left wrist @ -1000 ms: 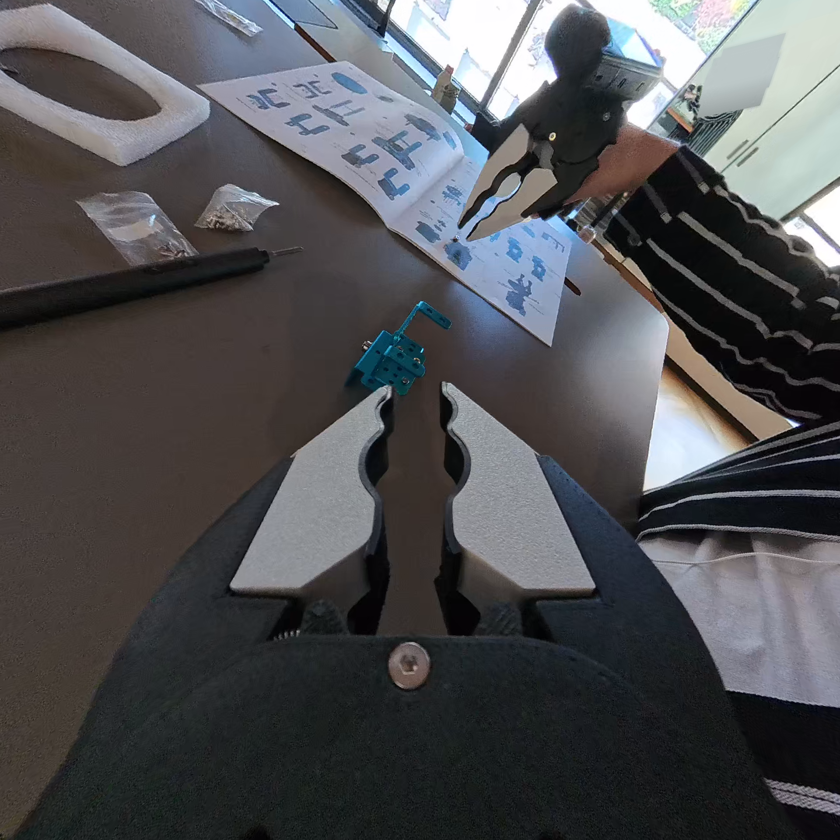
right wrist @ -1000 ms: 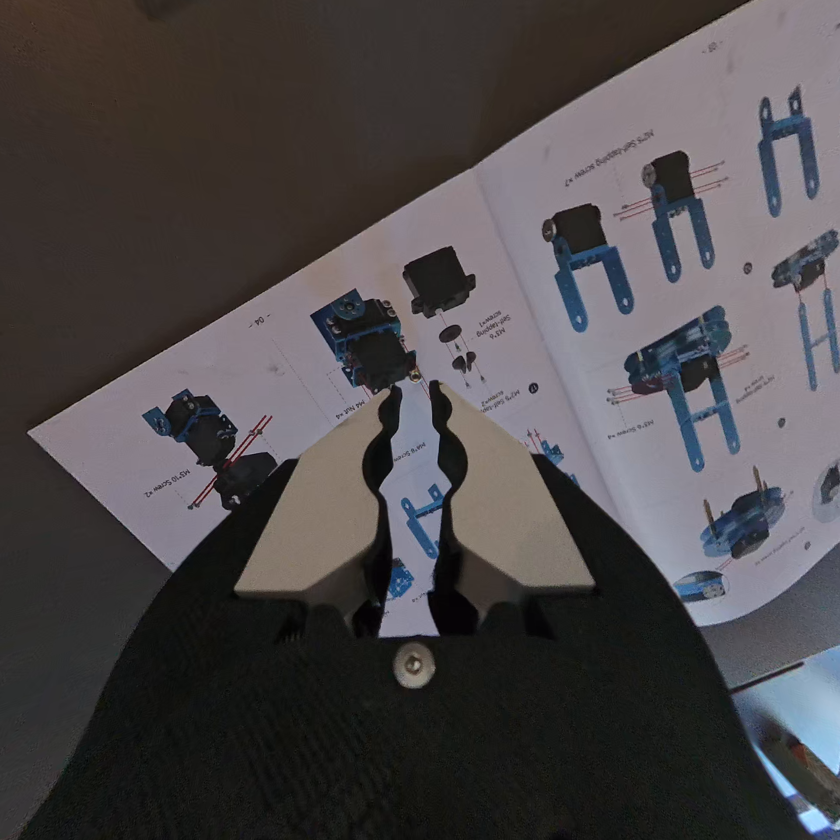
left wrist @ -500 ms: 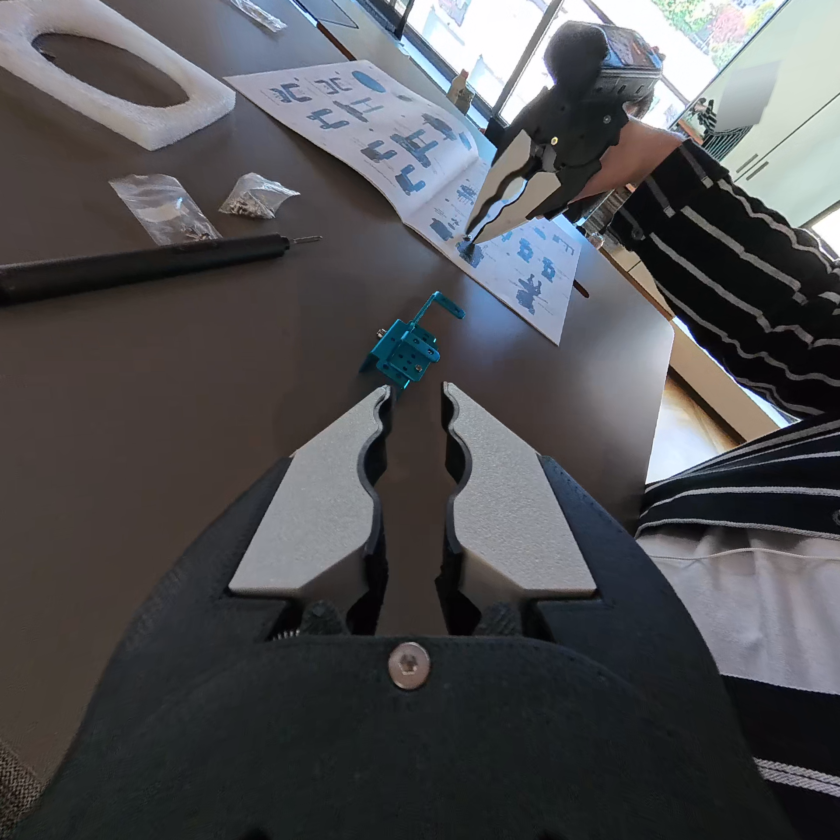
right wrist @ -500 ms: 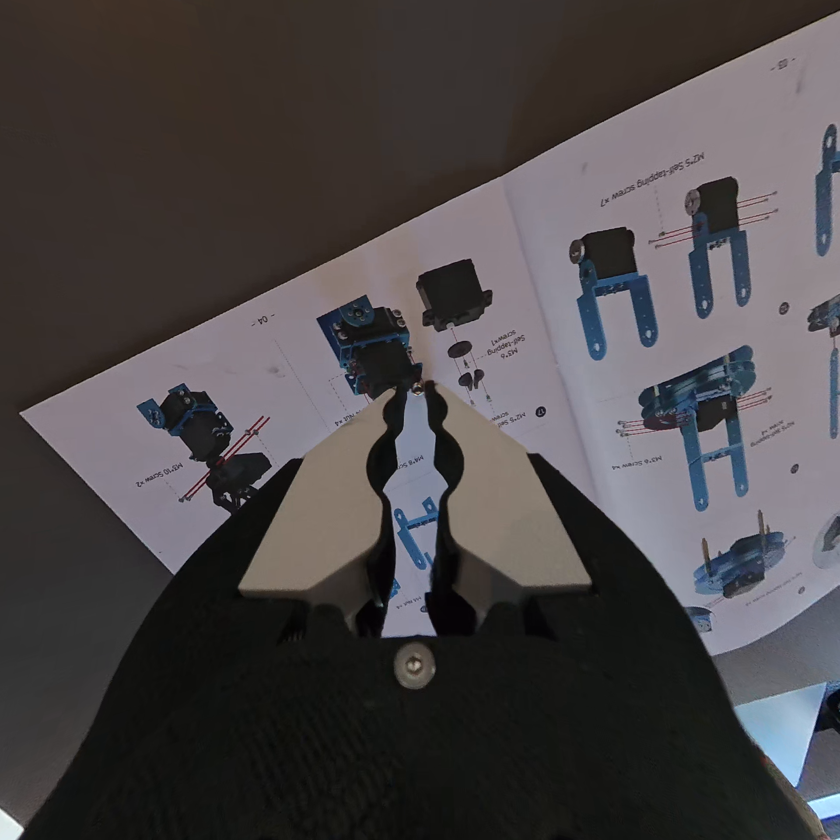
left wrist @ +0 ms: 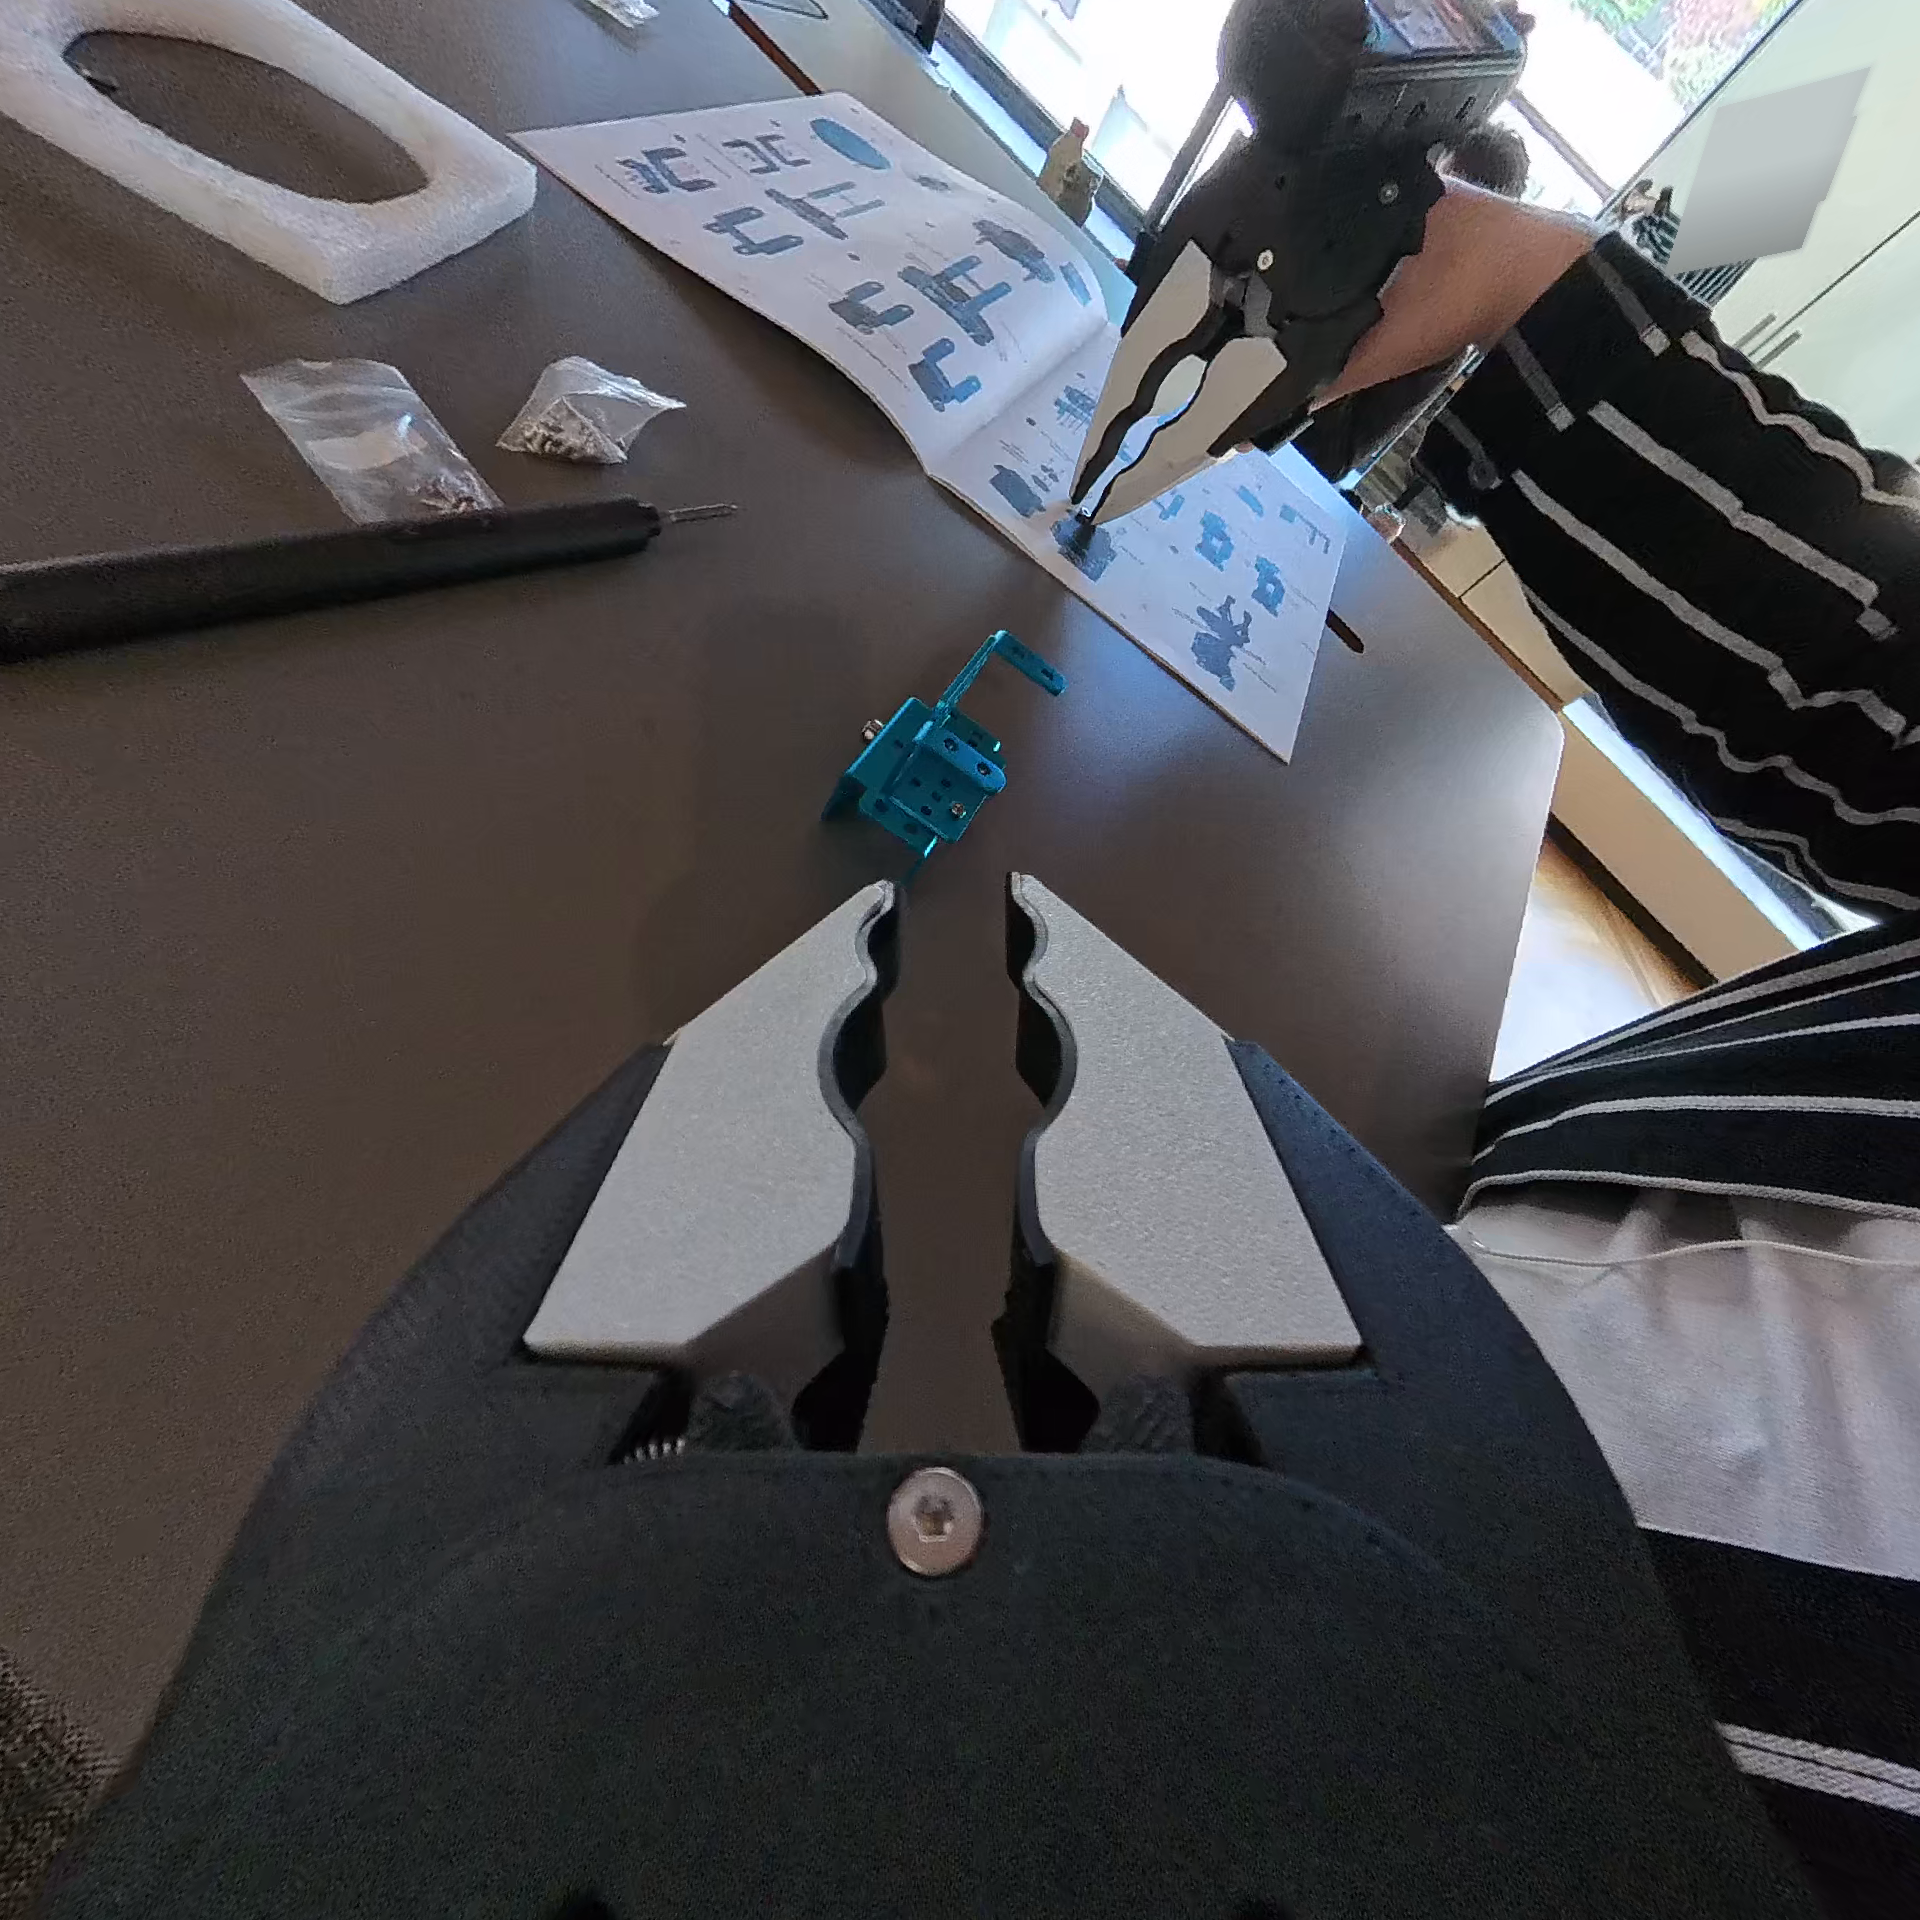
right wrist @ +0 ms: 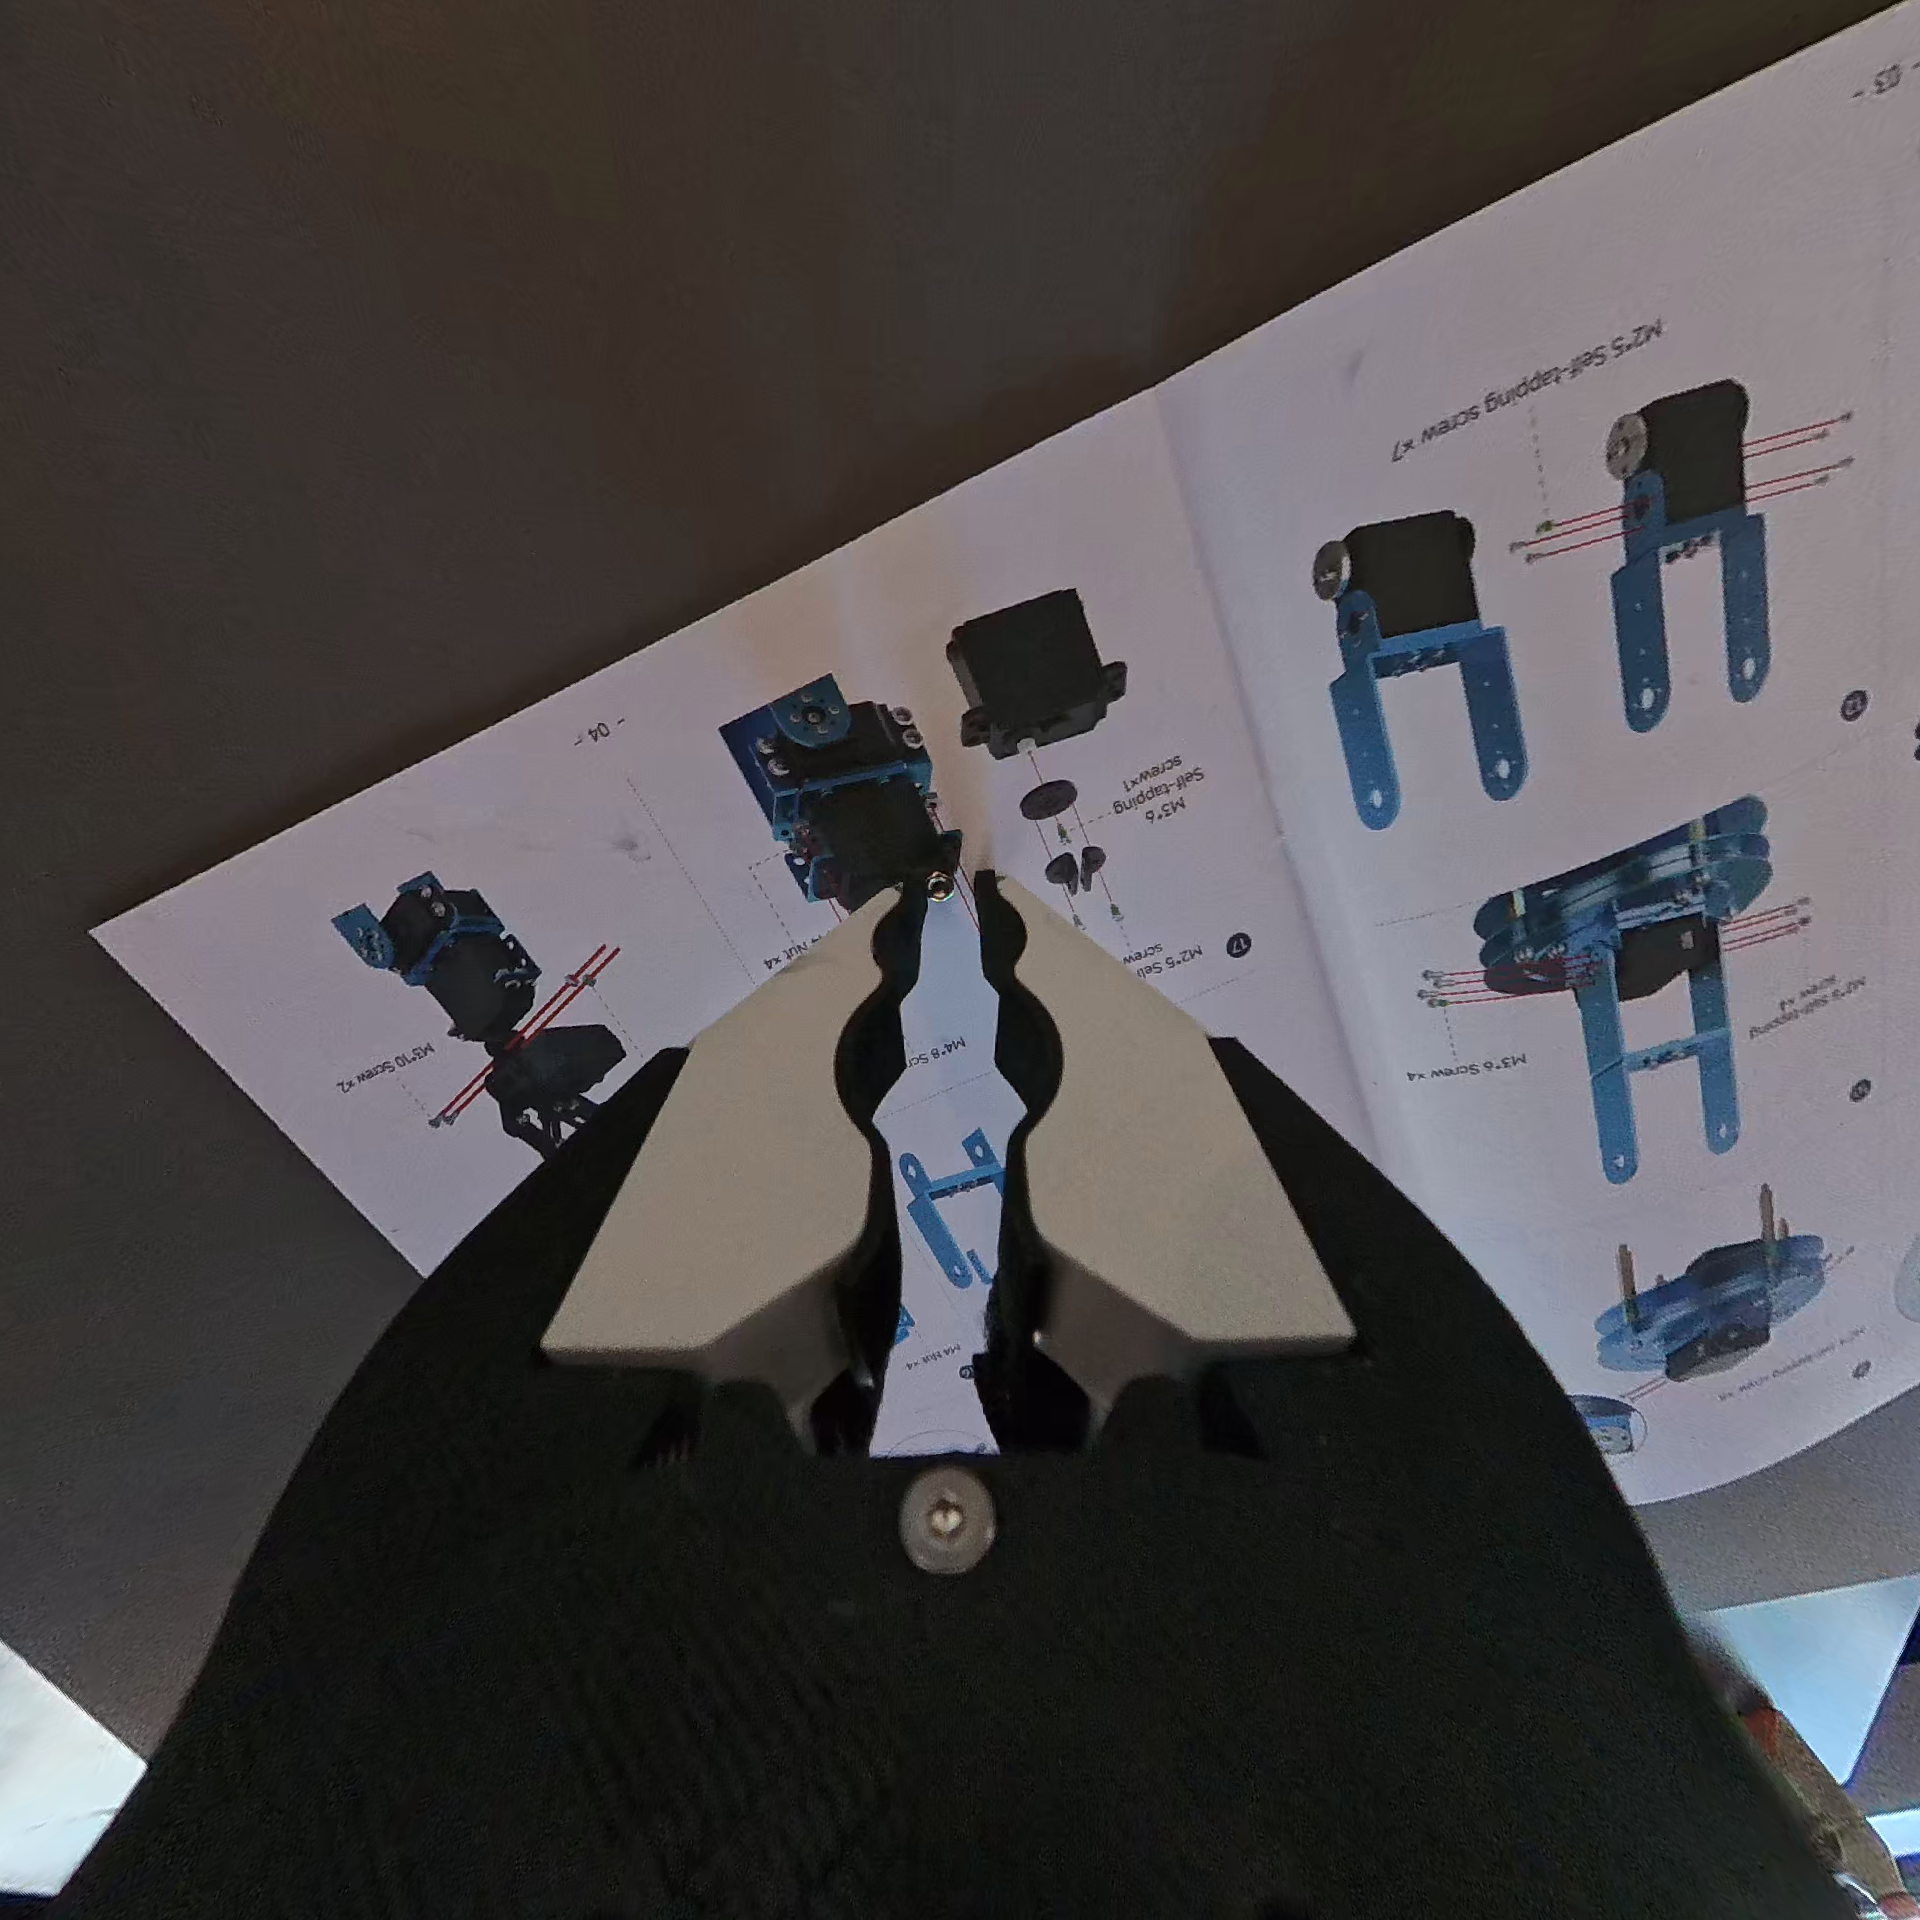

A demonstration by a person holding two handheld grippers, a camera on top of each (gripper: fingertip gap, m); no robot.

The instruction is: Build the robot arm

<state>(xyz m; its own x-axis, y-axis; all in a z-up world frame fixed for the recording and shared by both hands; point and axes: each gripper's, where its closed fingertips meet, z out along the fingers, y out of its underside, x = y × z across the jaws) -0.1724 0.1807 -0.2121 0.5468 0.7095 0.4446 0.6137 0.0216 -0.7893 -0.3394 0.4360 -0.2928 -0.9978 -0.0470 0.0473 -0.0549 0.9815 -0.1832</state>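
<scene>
My right gripper (right wrist: 951, 891) points down at an open instruction booklet (right wrist: 1299, 935). Its jaws stand a narrow gap apart. A small silver screw (right wrist: 940, 885) lies on the page between the tips, against the left one. In the left wrist view the right gripper (left wrist: 1089, 509) touches down on the booklet (left wrist: 883, 239), held by a hand in a striped sleeve. My left gripper (left wrist: 951, 902) is open and empty, low over the dark table (left wrist: 468, 935). A blue metal bracket (left wrist: 925, 764) lies just beyond its tips, not touched.
A long black screwdriver (left wrist: 312, 571) lies to the left. Two small clear bags of hardware (left wrist: 364, 442) (left wrist: 587, 410) lie behind it. A white foam frame (left wrist: 312, 208) is at the far left. The table edge (left wrist: 1527, 883) and a person's striped torso are at the right. My right fingertips sit around 30 cm from my left ones. My left gripper is the nearer one to the long black screwdriver (left wrist: 312, 571): about 15 cm, against 30 cm.
My right gripper has come down onto the booklet and its jaws have narrowed around the small screw. My left gripper has drawn back slightly from the blue bracket and stays open.
</scene>
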